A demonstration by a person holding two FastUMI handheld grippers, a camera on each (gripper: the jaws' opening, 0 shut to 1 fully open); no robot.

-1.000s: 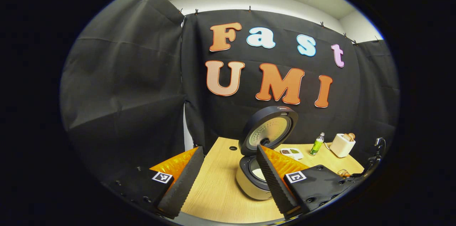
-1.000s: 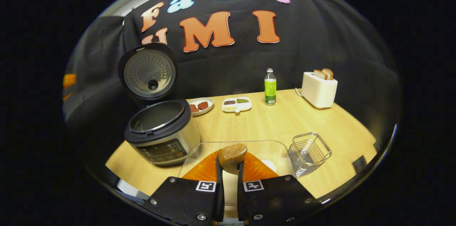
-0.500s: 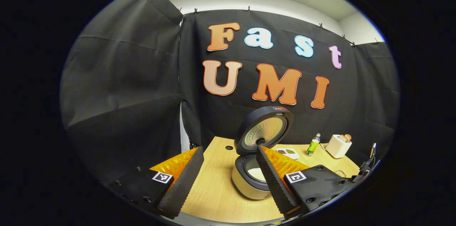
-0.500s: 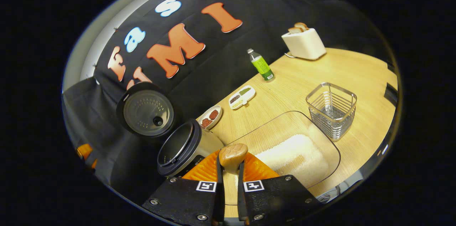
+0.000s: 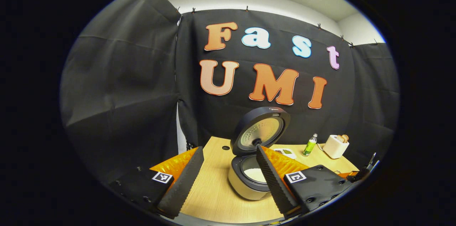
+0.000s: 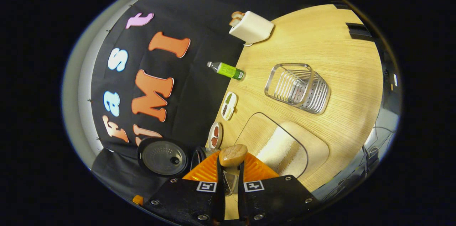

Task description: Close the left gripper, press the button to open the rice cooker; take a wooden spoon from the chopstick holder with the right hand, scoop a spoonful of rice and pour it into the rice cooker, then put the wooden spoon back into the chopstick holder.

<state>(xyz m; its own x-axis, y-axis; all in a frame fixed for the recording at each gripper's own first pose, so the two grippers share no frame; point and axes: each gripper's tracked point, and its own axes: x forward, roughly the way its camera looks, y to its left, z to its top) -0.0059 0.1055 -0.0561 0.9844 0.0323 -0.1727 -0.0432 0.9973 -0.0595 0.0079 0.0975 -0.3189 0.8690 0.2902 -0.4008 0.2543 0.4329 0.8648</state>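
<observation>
- Step, my read: pouring. Right gripper (image 6: pixel 231 174) is rolled hard over, fingers clamped tight on the handle of the wooden spoon (image 6: pixel 233 154); bowl end of the spoon is out past the fingertips.
- Rice cooker (image 5: pixel 249 178) sits open on the table (image 5: pixel 213 190), lid (image 5: pixel 260 134) standing upright behind the pot. White rice visible inside the pot in the left gripper view.
- Left gripper (image 5: pixel 228 179) hovers near the cooker, jaws wide apart, holding nothing.
- Can't tell whether the spoon has fully emptied; its scoop face isn't readable.
- Next, as I judge it: roll the wrist level, swing over to the chopstick holder (image 6: pixel 297 85), drop the spoon in handle-up. Holder is past the rice tray (image 6: pixel 285 147), well apart from the cooker.
- Materials: spoon is smooth rounded wood; holder is a shiny wire basket, square mouth, slotted walls, light, so it may tip if nudged.
- Tray is clear, rounded-corner, shallow, with a heap of white grains on one side.
- Cooker: cream body, dark rim, round lid with a perforated metal inner plate. Table is pale wood grain.
</observation>
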